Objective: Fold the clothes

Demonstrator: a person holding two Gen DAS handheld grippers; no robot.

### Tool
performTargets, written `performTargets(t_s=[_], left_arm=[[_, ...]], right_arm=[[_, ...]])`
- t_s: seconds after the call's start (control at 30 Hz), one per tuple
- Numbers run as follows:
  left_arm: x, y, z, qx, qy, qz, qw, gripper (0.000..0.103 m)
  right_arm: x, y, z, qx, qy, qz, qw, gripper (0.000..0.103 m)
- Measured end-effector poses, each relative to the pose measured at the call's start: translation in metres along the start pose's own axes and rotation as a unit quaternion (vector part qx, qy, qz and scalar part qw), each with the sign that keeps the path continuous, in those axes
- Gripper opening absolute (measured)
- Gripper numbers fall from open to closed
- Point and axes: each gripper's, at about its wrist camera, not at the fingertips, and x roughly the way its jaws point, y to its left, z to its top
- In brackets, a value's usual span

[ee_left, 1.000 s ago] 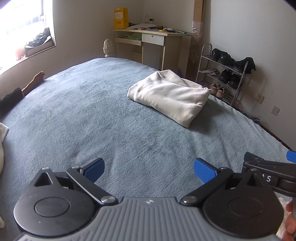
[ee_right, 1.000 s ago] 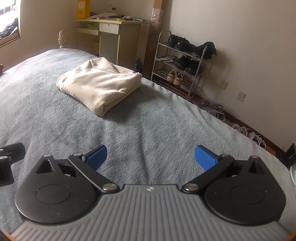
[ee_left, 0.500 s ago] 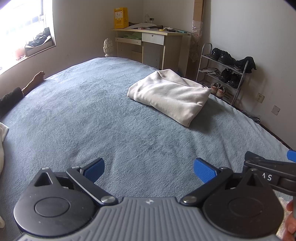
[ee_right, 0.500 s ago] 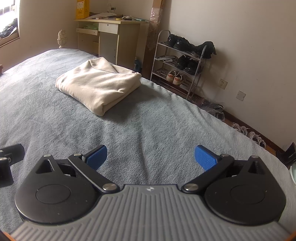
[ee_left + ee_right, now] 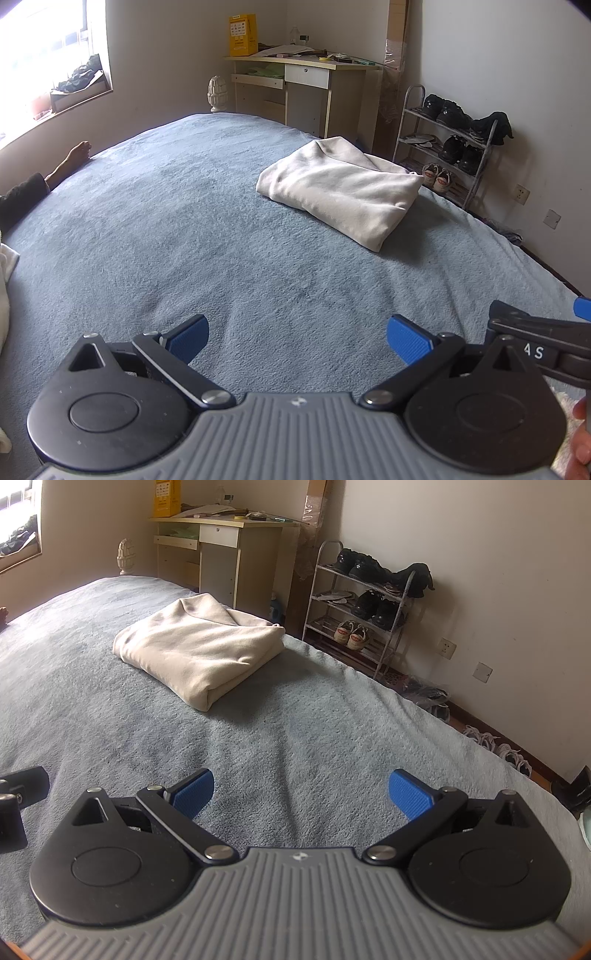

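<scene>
Far left, left wrist view: a person's sleeve and bare foot rest on the bed edge below the window sill; a scrap of white cloth shows at the frame's left border.

Bed: blue-grey fleecy cover, mostly bare across its middle.

Left hand-held gripper: low over the near part of the bed, blue pads wide apart, nothing between them. Cover below it lies flat.

Folded garment: cream, thick, folded into a compact rectangle, lying flat on the far right part of the bed, near the edge facing the shoe rack. Well apart from both hand-held grippers. Right wrist view shows the same garment ahead and left of centre, folded edge toward the camera.

Right hand-held gripper: also low over the bed, just beside the left one; pads spread apart, empty. Its body shows at the right border of the left wrist view.

Behind the bed: pale desk with a yellow box on top. Right of it, a wire shoe rack against the wall, holding dark shoes and one pair of white sneakers.
</scene>
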Motion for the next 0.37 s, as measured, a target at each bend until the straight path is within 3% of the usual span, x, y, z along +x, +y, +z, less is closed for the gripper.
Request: performTargets(t_s=[0.37], left_arm=[[-0.0003, -0.0001, -0.0004, 0.000, 0.001, 0.001, 1.0000, 0.103]], right_arm=[[0.0007, -0.0002, 0.0002, 0.001, 0.001, 0.000, 1.000, 0.102]])
